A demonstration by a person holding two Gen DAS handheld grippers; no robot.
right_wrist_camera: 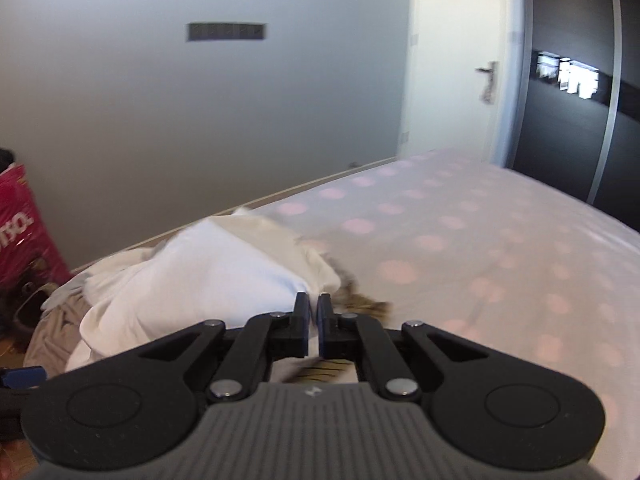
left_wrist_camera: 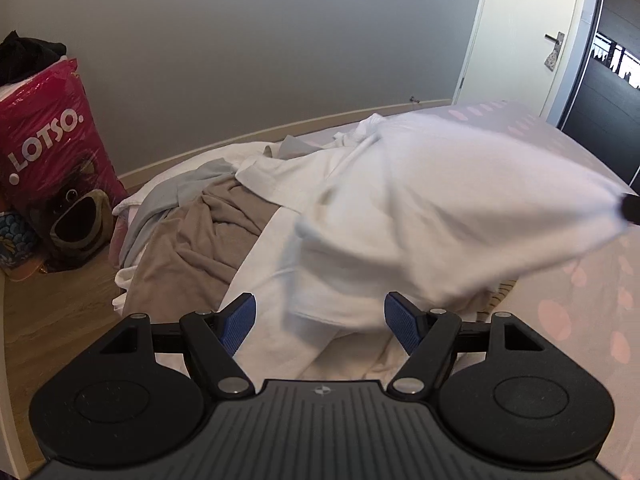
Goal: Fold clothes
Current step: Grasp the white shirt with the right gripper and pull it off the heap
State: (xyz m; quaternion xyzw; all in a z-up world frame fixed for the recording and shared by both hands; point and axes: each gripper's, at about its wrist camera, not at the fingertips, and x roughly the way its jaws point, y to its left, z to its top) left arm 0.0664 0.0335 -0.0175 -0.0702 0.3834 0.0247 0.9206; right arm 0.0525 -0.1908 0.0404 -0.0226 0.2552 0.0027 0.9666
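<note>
- Right claw (right_wrist_camera: 313,312): its two fingers stand pressed almost together, pinching an edge of the white garment (left_wrist_camera: 460,208). In the left wrist view a dark tip at the far right edge holds the cloth drawn up into a taut, blurred sheet above the bed (right_wrist_camera: 480,248).
- Left claw (left_wrist_camera: 320,316): fingers spread wide, blue pads (left_wrist_camera: 240,320) bare, nothing between them. It hangs over the near hem of the white cloth.
- Bed: spotted pale sheet, its right half bare. All the clothes lie on the left half.
- Heap of clothes (left_wrist_camera: 224,216): white pieces, a tan garment (left_wrist_camera: 192,240) and a grey-blue garment (left_wrist_camera: 172,192), crumpled together and overlapping. None shows a finished fold.
- White garment, handling: judged light, soft and limp; it drapes and stretches from a single pinch and will sag wherever unsupported. Not fragile. A thin edge could slip from a shallow grip.
- White garment, hold: a hem or corner seam, taken deep between the pads, looks best. A second corner, opposite the right claw's pinch, would let the cloth spread flat.
- Pink bag (left_wrist_camera: 48,128): stands on the floor against the wall, printed with a bear, apparently stuffed full. Dark cloth (left_wrist_camera: 28,54) rests on top of it; the rest of its contents cannot be told.
- Striped item (right_wrist_camera: 360,302): a small patterned piece peeking out beside the white cloth, kind unclear.
</note>
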